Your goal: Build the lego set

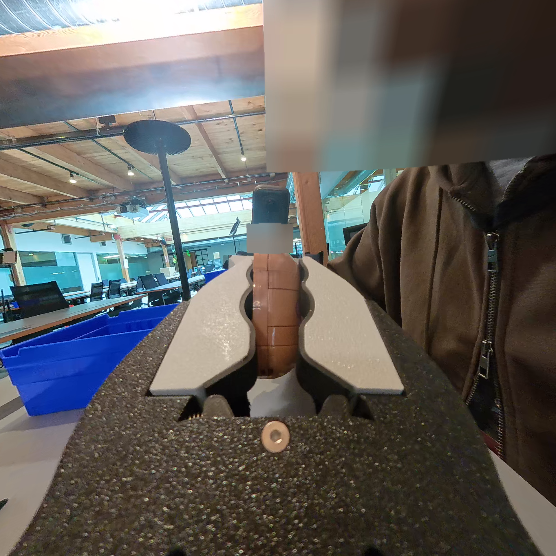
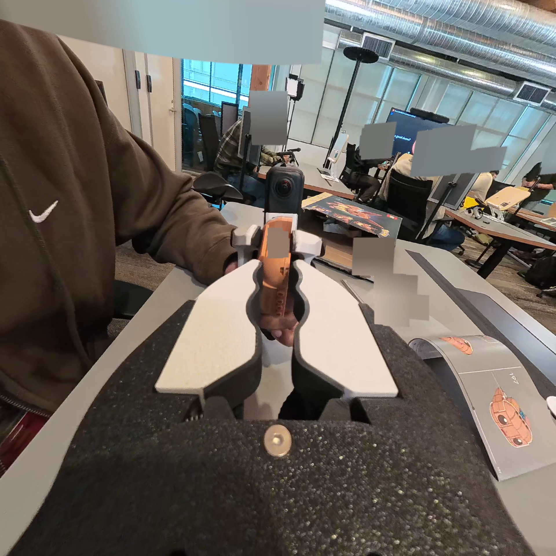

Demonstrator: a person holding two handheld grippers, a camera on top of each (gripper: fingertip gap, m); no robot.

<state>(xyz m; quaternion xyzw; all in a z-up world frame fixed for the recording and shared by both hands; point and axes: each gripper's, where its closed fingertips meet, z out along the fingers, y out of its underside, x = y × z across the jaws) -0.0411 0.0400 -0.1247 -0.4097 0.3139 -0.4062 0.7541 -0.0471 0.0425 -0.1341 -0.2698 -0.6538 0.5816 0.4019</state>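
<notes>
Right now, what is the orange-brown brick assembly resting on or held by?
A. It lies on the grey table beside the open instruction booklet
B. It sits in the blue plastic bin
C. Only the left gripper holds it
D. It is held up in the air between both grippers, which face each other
D: the orange-brown brick assembly sits clamped in the right gripper and, opposite, the left gripper, above the grey table.

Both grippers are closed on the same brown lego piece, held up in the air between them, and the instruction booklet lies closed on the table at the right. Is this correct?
Not quite. The instruction booklet lies open, not closed: the right wrist view shows its curled pages with pictures of the model. The rest holds: the left gripper and the right gripper are both shut on the brown lego piece, above the table.
</notes>
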